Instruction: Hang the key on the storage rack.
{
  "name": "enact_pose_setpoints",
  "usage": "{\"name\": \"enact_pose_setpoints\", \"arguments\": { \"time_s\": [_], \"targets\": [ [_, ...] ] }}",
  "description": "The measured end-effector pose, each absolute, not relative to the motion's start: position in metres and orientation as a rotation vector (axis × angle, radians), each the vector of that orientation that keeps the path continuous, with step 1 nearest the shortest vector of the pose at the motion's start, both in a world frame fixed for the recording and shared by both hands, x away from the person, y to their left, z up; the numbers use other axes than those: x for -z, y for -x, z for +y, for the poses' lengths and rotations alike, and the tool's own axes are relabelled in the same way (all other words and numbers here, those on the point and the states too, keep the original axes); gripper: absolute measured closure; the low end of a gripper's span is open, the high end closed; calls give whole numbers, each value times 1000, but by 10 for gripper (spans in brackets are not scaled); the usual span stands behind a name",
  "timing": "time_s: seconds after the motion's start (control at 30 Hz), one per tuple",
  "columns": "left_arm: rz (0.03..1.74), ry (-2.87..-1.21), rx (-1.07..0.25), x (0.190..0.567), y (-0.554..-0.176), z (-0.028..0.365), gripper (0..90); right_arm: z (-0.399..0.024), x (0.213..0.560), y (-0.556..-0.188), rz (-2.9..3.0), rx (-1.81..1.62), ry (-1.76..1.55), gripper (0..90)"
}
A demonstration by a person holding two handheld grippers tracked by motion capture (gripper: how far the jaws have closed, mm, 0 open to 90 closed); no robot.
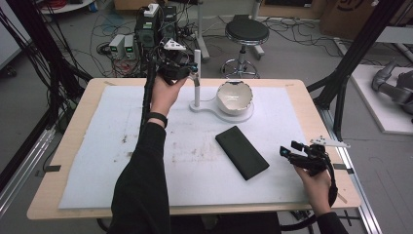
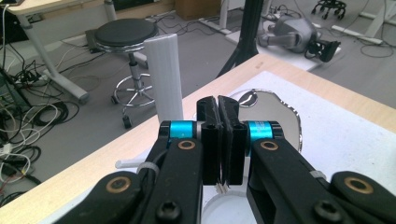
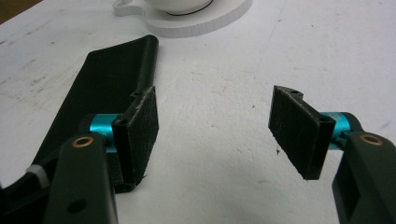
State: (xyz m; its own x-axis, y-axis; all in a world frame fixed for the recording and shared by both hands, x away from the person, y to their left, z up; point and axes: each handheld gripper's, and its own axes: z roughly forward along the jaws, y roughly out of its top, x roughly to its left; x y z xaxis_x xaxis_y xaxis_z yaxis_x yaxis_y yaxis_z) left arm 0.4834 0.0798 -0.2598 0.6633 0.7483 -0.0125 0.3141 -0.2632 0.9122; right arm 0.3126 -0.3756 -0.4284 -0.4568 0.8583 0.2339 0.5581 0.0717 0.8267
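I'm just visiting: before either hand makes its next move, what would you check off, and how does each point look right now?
1. Left gripper shut with nothing between its pads: ok.
2. Left gripper beside the white post; touching it: cannot tell.
3. Right gripper open, nothing between the jaws: ok.
4. Black slab lying flat on the white mat, untouched: ok.
5. White bowl seated on its round stand: ok.

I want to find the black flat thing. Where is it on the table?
In the high view the black flat case lies on the white mat, right of the middle, just in front of the white bowl and left of the right gripper.
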Motion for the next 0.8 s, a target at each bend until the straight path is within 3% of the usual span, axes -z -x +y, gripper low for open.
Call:
{"name": "enact_pose_setpoints", "arguments": {
  "time_s": [0.67,0.8],
  "targets": [
    [874,-1827,-580,266,-491,81,874,-376,429,-312,2048,-1334,-1404,341],
    [886,-1813,-589,267,-490,81,827,-376,428,-311,2048,-1335,-1413,341]
  ]
}}
